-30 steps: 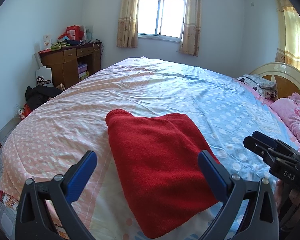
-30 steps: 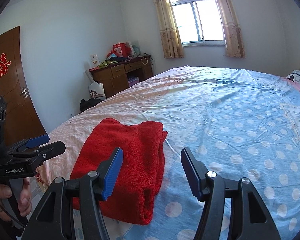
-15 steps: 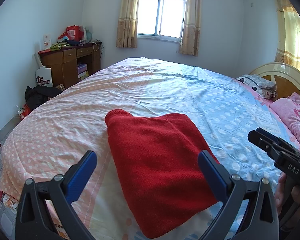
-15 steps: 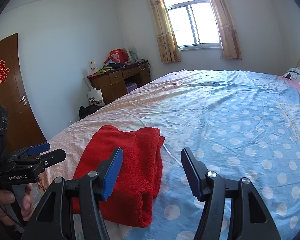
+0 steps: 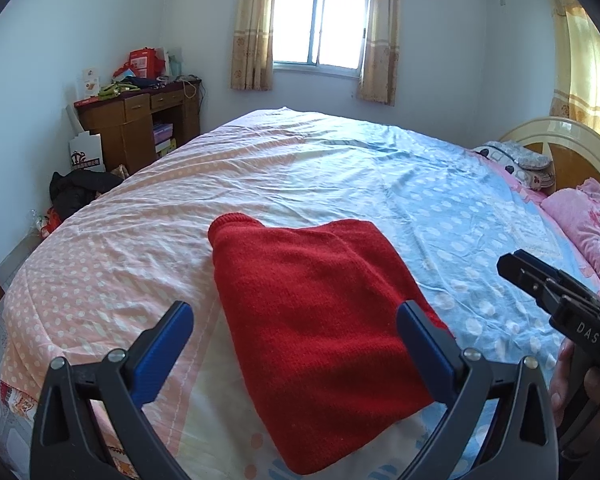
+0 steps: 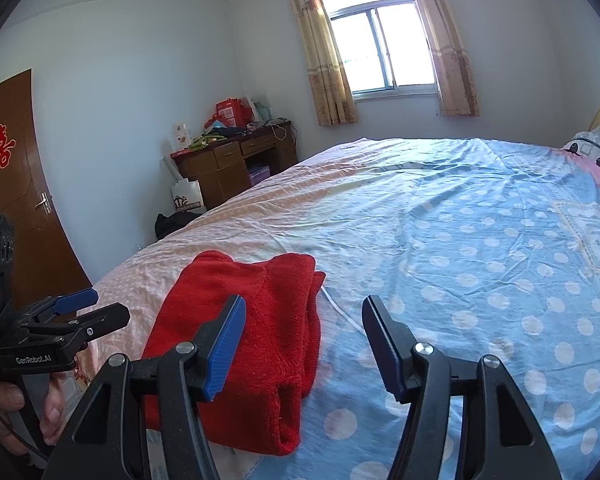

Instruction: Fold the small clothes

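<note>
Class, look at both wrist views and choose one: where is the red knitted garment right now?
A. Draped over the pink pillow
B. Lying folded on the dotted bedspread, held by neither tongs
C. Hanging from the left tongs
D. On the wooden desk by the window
B: the red knitted garment lies folded flat on the dotted bedspread, while the left tongs and right tongs stand open and empty.

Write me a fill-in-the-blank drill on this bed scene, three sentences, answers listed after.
1. The folded knitted garment lying on the polka-dot bedsheet is ____ in colour.
2. Both the left gripper and the right gripper have their jaws ____, holding nothing.
3. The brown wooden desk stands against the wall, left of the curtained ____.

Missing words: red; open; window
</note>
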`<act>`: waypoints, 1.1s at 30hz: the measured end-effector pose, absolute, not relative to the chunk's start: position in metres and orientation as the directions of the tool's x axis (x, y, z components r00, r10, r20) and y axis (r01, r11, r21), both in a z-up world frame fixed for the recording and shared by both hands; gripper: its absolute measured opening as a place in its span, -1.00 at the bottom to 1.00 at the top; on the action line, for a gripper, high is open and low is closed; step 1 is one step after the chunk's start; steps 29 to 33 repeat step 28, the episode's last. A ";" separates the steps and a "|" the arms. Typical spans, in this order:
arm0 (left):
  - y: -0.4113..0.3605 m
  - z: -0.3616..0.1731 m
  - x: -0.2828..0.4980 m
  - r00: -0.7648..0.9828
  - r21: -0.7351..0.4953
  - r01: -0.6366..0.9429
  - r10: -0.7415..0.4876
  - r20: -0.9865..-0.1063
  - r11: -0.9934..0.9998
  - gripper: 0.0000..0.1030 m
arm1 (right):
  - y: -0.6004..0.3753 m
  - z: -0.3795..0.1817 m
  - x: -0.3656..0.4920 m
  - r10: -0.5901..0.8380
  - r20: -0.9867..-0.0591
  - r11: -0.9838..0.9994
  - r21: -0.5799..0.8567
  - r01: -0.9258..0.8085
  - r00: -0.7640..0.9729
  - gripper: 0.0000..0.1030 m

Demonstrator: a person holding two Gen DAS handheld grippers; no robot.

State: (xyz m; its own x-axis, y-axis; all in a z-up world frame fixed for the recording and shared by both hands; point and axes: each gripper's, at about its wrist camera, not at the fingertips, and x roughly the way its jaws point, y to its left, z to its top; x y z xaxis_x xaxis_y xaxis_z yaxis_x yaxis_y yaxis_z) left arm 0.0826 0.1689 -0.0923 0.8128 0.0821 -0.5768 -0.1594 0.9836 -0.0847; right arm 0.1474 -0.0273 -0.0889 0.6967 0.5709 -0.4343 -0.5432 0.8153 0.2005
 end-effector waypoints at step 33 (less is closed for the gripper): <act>0.167 -0.076 0.074 0.859 -0.013 -0.171 0.143 -0.491 0.985 1.00 | -0.029 -0.058 0.118 0.603 -0.346 0.795 0.186 -0.577 0.719 0.32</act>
